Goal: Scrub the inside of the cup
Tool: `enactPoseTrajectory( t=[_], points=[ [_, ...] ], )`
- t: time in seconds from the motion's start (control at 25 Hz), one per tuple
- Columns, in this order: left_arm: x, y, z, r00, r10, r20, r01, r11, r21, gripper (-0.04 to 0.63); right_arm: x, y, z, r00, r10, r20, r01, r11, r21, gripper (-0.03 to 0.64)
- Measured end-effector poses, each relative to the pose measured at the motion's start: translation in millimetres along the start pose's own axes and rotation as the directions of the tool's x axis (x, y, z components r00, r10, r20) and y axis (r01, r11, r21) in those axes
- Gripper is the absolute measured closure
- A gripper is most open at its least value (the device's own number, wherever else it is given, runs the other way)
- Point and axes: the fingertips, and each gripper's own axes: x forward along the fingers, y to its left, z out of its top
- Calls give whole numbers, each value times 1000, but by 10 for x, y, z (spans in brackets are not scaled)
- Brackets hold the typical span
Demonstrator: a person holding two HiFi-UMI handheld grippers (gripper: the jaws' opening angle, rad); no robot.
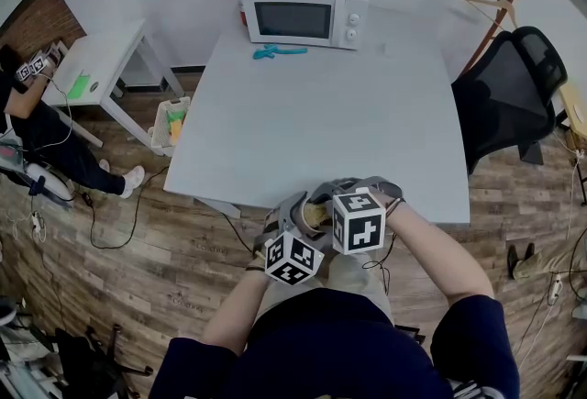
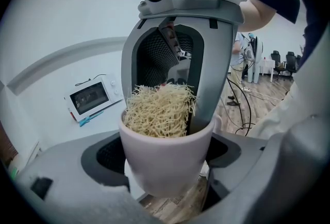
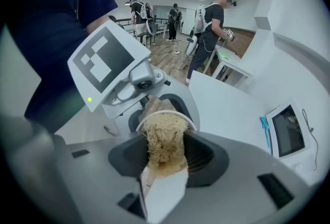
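Our left gripper (image 2: 166,160) clamps the cup (image 2: 169,140), mouth facing our right gripper (image 3: 166,158), which pinches the scrubber (image 3: 164,138) pushed inside the rim along the cup's axis.

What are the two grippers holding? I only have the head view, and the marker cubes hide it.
Observer: The left gripper is shut on a pale cup.
Operator: And the right one?
Observer: The right gripper is shut on a straw-coloured scrubber.
Operator: Is the scrubber in the cup?
Observer: Yes. The left gripper view shows it pushed into the cup's mouth, filling it to the rim.
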Motion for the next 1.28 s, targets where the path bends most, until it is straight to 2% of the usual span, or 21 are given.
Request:
enactPoseTrajectory(
  t=[0.36, 0.48, 0.72, 0.84, 0.92, 0.96, 1.08, 1.2, 1.28],
  points=[
    [110, 63, 2, 1000, 7, 18, -7, 1000, -28, 163, -231, -120, -65, 997, -57, 55, 50, 992, 118, 436],
    [159, 107, -35, 1000, 14, 18, -13, 998, -64, 163, -373, -187, -82, 991, -93, 98, 75, 982, 175, 436],
    [278, 237, -136, 1000, 19, -1, -19, 989, -145, 163, -594, -378, -246, 968, -195, 157, 135, 936, 326, 436],
    [381, 329, -132, 1000, 29, -4, -29, 982, -186, 163, -656, -525, -398, 944, -282, 172, 191, 891, 413, 436],
    [456, 409, -116, 999, 45, 1, -44, 974, -222, 163, -705, -636, -525, 913, -363, 185, 227, 830, 509, 436],
    [496, 449, -105, 999, 54, 6, -52, 969, -240, 163, -737, -686, -596, 892, -409, 192, 238, 787, 569, 436],
    [644, 573, -70, 996, 85, 24, -75, 955, -286, 163, -891, -824, -853, 811, -553, 191, 252, 625, 739, 436],
    [825, 686, -13, 994, 103, 40, -87, 949, -304, 163, -1056, -911, -1158, 723, -670, 167, 223, 456, 862, 436],
    [960, 746, 18, 993, 107, 46, -88, 945, -315, 163, -1122, -925, -1314, 681, -716, 157, 186, 376, 908, 436]
  ],
)
